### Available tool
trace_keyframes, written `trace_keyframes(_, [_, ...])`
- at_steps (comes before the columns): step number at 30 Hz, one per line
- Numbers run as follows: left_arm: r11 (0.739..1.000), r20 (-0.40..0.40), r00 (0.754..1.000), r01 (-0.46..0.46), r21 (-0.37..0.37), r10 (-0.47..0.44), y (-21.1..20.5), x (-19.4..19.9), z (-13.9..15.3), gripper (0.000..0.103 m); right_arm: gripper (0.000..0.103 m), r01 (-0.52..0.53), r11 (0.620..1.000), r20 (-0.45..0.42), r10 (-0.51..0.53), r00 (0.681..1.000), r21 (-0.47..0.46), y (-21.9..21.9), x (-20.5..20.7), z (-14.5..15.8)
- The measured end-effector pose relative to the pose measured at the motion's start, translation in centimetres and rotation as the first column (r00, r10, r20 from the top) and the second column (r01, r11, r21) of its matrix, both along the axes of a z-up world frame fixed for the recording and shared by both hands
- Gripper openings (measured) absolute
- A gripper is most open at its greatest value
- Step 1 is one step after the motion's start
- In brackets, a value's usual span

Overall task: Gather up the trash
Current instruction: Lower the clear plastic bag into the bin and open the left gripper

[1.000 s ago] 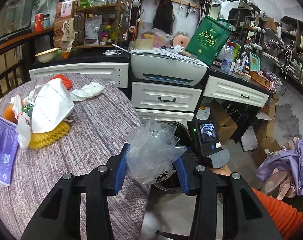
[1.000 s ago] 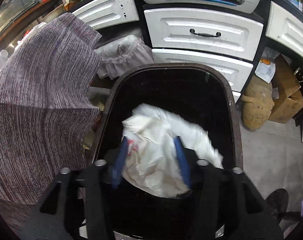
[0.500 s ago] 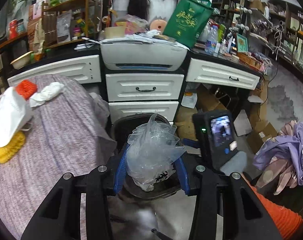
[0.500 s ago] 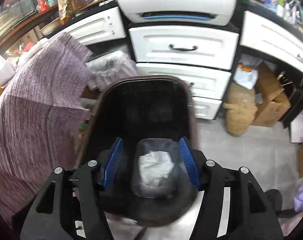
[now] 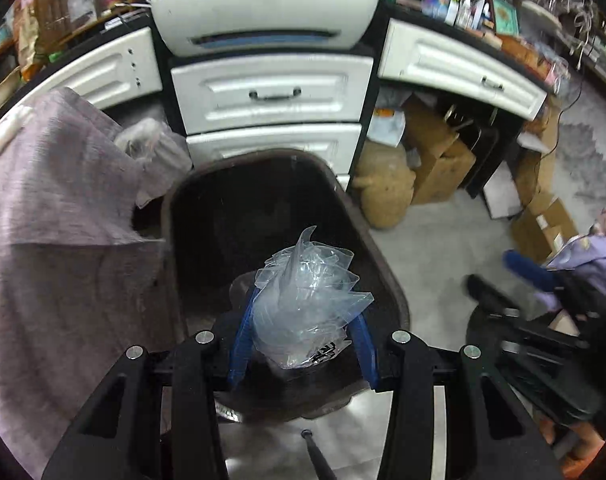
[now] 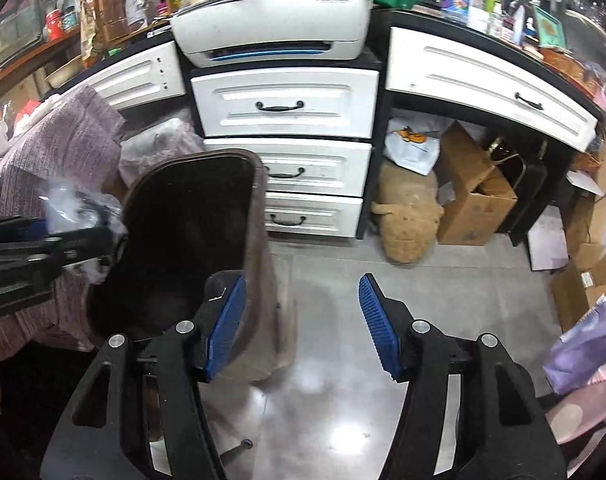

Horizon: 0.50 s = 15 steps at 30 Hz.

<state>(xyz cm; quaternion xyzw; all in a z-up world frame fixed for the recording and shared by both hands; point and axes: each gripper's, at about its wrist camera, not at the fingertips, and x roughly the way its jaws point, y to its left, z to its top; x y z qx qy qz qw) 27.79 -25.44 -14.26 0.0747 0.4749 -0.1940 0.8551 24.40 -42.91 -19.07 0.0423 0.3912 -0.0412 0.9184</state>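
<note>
Cluttered home room, white drawer unit (image 6: 285,104), printer (image 6: 271,26) on top, cardboard boxes (image 6: 473,196) below, cloth-covered table (image 5: 55,216)

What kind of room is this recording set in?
Probably a cluttered home workroom or study: a white printer sits on a black-topped desk with white drawers, cardboard boxes are stowed beneath, and a brown plastic trash bin stands nearby.

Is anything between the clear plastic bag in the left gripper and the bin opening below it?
Nothing visible: the clear plastic bag, held in the left gripper, hangs directly over the bin, whose opening is uncovered.
</note>
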Motion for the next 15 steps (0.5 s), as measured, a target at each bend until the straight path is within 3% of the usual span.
trace_keyframes(9, [0.999,-0.064,0.998,-0.013,0.046,0.016,-1.0,1.9,-3.4,0.046,0.059,0.047,0.999,0.018,-0.048,0.999,0.021,-1.6,-1.4,0.2])
trace_keyframes(12, [0.998,-0.078,0.996,-0.027,0.052,0.031,-1.0,2.5,-4.1,0.056,0.060,0.053,0.998,0.026,-0.054,0.998,0.031,-1.8,-1.6,0.3])
trace_keyframes(14, [0.997,-0.075,0.996,-0.041,0.058,0.045,-1.1,2.8,-4.5,0.073,0.061,0.058,0.998,0.029,-0.059,0.998,0.039,-2.0,-1.8,0.4])
trace_keyframes(15, [0.997,-0.071,0.996,-0.047,0.062,0.051,-1.1,2.8,-4.5,0.075,0.063,0.059,0.997,0.030,-0.061,0.998,0.043,-2.0,-1.9,0.5])
